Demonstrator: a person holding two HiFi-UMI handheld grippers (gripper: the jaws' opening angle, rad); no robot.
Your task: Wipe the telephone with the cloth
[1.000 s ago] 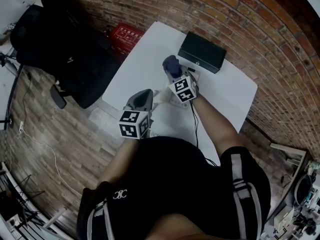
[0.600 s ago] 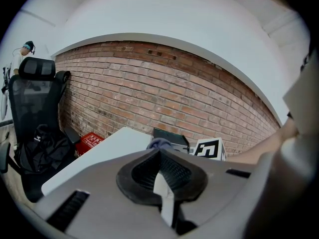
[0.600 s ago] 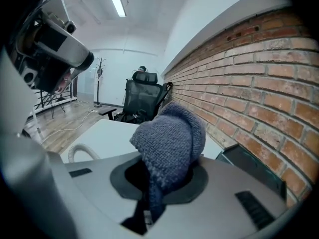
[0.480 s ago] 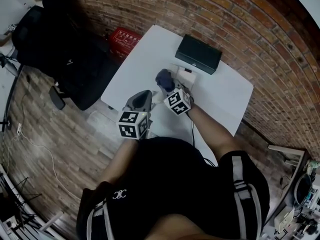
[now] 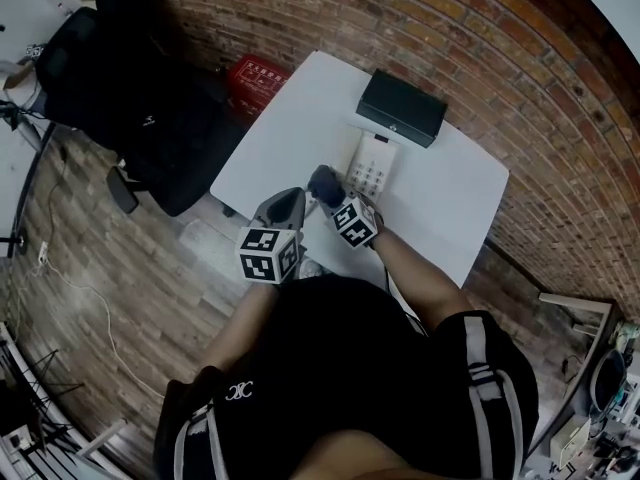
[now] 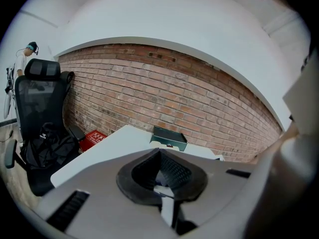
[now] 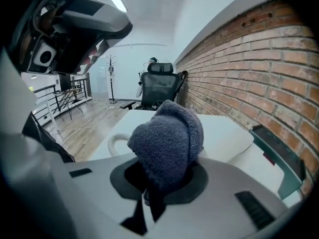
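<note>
A white telephone [image 5: 372,165] lies on the white table [image 5: 290,118], just in front of a dark green box [image 5: 401,108]. My right gripper [image 5: 333,194] is shut on a blue-grey knitted cloth [image 5: 323,182], which hangs over the table by the telephone's near left corner. In the right gripper view the cloth [image 7: 169,138] bulges out of the right gripper [image 7: 159,180], with the telephone body [image 7: 227,133] and its coiled cord [image 7: 117,142] behind it. My left gripper [image 5: 288,200] hovers at the table's near edge, shut and empty; in its own view the left gripper [image 6: 162,176] faces the box [image 6: 169,136].
A brick wall [image 5: 520,98] runs behind the table. A black office chair [image 5: 130,98] and a red crate [image 5: 255,73] stand on the wooden floor to the left. A person [image 6: 25,54] stands far off beyond the chair [image 6: 40,108].
My right gripper has drawn the cloth back off the telephone toward the near left, uncovering the keypad. The left gripper has stayed where it was.
</note>
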